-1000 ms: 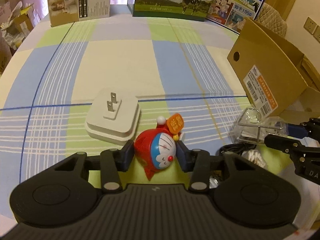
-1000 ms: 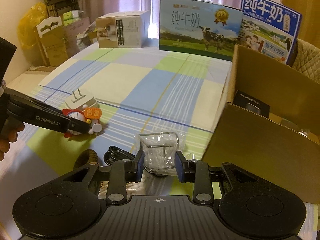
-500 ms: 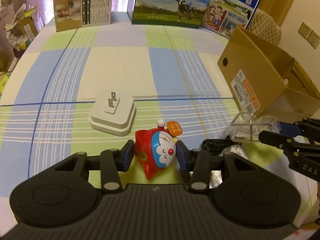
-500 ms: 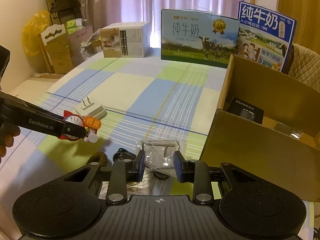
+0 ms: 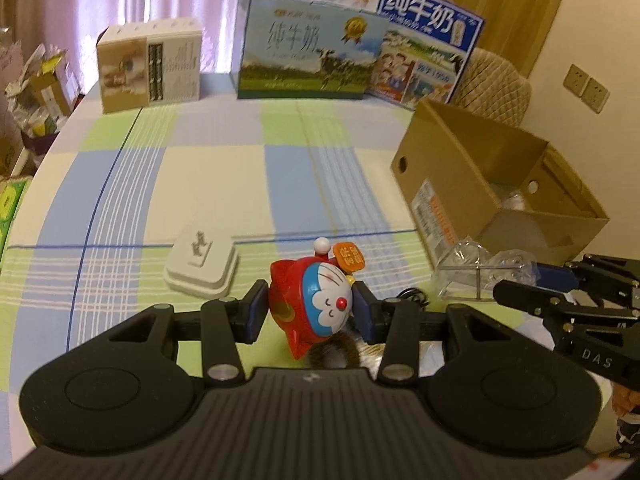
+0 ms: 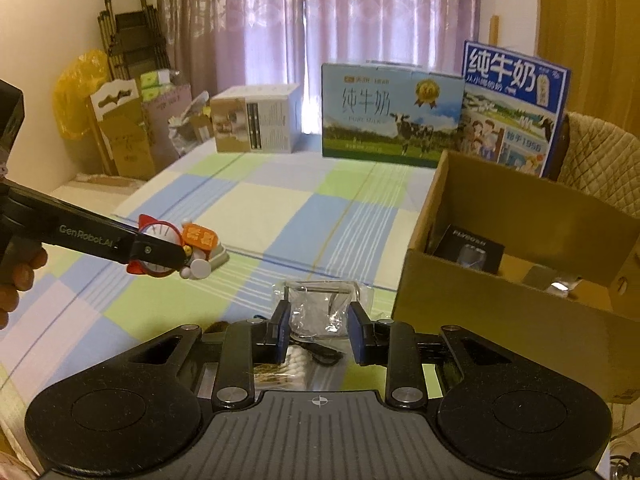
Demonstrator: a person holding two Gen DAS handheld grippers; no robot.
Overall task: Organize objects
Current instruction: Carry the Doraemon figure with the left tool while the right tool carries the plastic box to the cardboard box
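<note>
Two grippers each hold something above the checked tablecloth (image 5: 208, 184). Left gripper (image 5: 310, 312) clamps the red cat toy (image 5: 316, 304), lifted clear of the white plug adapter (image 5: 200, 268) at its ten o'clock. Right gripper (image 6: 318, 330) pinches the clear plastic packet (image 6: 320, 308); the open cardboard box (image 6: 480, 304) sits at its two o'clock.
</note>
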